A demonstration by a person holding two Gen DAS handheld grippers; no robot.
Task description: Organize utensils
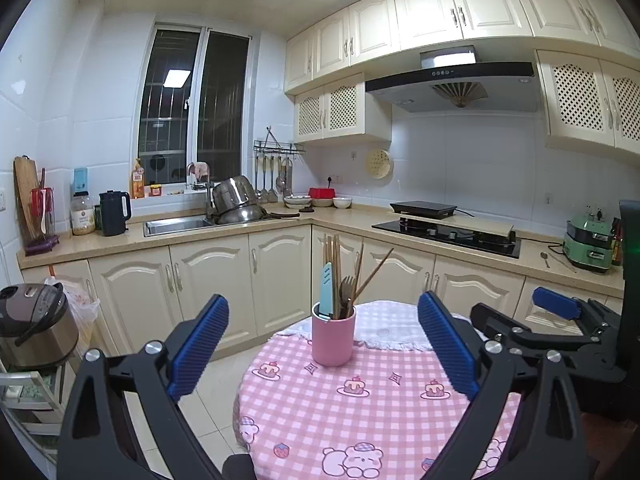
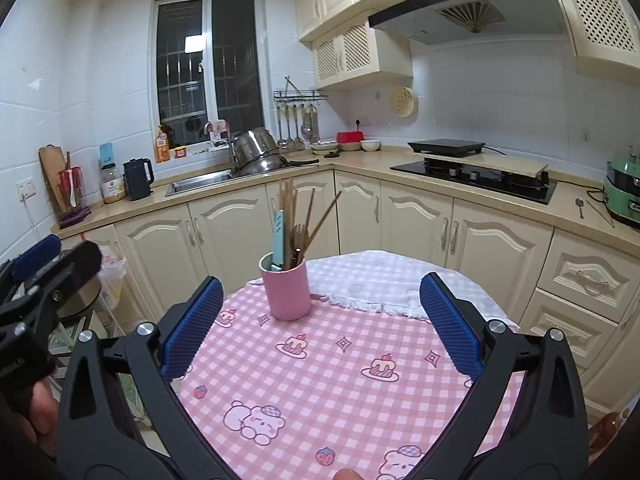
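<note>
Covering a round table [image 1: 360, 412], a pink checked cloth with cake and bear prints. Hovering above its near edge, left gripper [image 1: 324, 344] and right gripper [image 2: 320, 324], both with fingers spread wide, holding nothing. Standing upright toward the far edge, left of a white fringed mat [image 2: 360, 280], a pink cup [image 1: 333, 338]. Poking out of it, wooden chopsticks [image 1: 334, 268], a dark fork [image 1: 347, 286], a pale blue utensil [image 1: 326, 290].
</note>
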